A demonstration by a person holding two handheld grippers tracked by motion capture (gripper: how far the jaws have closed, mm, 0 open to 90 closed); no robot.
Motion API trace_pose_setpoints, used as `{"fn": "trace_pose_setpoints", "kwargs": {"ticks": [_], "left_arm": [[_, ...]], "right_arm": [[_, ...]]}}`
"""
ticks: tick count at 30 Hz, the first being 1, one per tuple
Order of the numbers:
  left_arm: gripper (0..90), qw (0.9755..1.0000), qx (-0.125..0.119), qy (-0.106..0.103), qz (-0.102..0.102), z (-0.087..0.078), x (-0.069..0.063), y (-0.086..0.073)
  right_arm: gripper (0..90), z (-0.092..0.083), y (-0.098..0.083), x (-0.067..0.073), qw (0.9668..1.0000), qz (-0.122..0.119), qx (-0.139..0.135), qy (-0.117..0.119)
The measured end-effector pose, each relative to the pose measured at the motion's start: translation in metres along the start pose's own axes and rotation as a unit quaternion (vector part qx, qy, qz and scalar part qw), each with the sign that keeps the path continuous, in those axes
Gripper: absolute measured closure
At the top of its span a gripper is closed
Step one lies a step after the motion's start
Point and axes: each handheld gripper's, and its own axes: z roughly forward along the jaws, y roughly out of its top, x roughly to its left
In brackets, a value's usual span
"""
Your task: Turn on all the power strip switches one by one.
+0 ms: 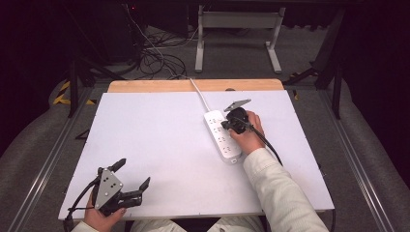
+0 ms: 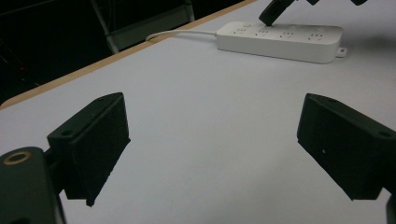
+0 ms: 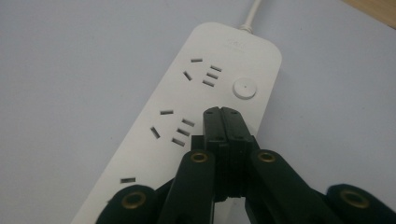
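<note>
White sheeting is covering the table [image 1: 159, 145], with a strip of bare wood showing along its far edge and a dark floor with tangled cables lying beyond. On the right half of the sheet a white power strip [image 1: 222, 135] is lying at a slant, its cord [image 1: 199, 94] running off toward the far edge. Sockets are showing in a row along its top, and a round button [image 3: 245, 87] is sitting near the cord end. The right gripper [image 3: 222, 114] is hanging over the strip with its jaws pressed together, gripping nothing, its tip poised just short of the button; whether it is touching the strip I cannot tell. The left gripper [image 1: 131, 174] is resting well apart at the near left corner, its jaws spread wide and holding nothing.
</note>
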Motion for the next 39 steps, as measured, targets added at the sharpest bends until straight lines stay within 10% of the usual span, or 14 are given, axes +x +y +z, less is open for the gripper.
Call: {"fn": "trace_pose_setpoints", "kwargs": {"ticks": [35, 39], "left_arm": [[9.5, 1.0, 0.0, 0.0, 0.004, 0.0, 0.0, 0.0], [9.5, 1.0, 0.001, -0.001, -0.001, 0.001, 0.001, 0.0]], "right_arm": [[90.0, 0.002, 0.002, 0.004, 0.9994, 0.031, 0.01, -0.01], [90.0, -0.011, 0.008, 0.009, 0.9988, 0.014, -0.038, -0.027]]}}
